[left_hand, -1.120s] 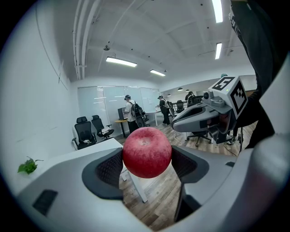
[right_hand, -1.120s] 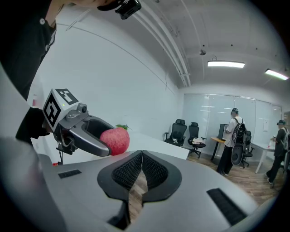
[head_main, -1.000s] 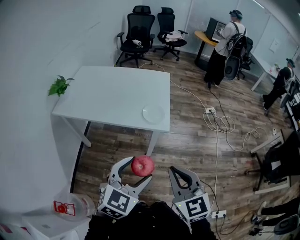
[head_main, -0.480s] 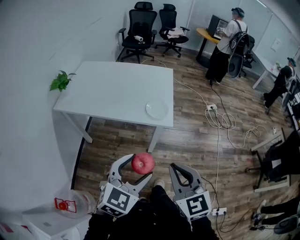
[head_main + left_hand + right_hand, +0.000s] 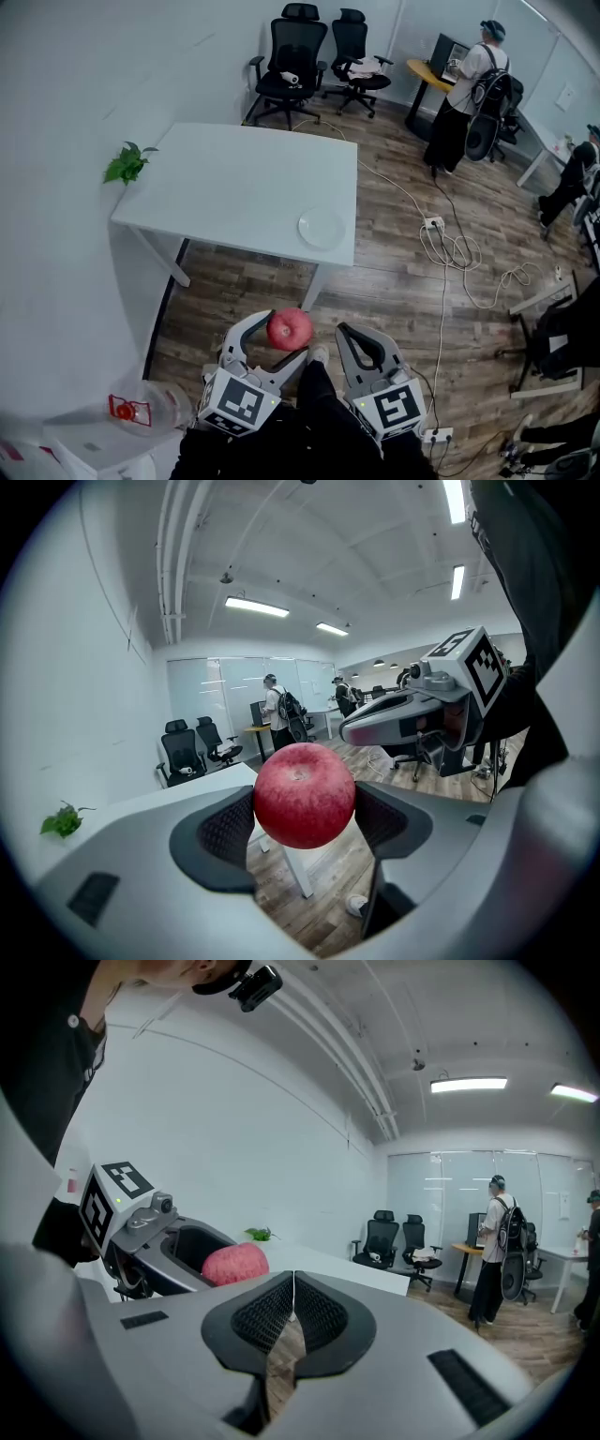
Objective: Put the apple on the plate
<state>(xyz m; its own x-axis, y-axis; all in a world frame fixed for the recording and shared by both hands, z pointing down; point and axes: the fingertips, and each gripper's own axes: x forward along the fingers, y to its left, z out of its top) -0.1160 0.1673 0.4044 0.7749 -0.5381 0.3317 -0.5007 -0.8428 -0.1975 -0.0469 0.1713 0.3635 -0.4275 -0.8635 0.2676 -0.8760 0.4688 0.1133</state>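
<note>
Head view is showing the left gripper point(image 5: 281, 337) hanging low over the wooden floor at the near side. Its jaws are standing apart by the width of the round red apple point(image 5: 289, 329) and pinching it by its sides. The apple is riding well apart from its goal: the small round white plate point(image 5: 322, 228) is lying farther off, near the right near corner of the rectangular white table point(image 5: 234, 178). Doing this well, I judge, is calling for a steady squeeze, a carry above the table edge, and a gentle lowering onto the plate's middle before releasing. Just right of the apple, the right gripper point(image 5: 293, 1309) is idling, jaws pressed together on nothing.
</note>
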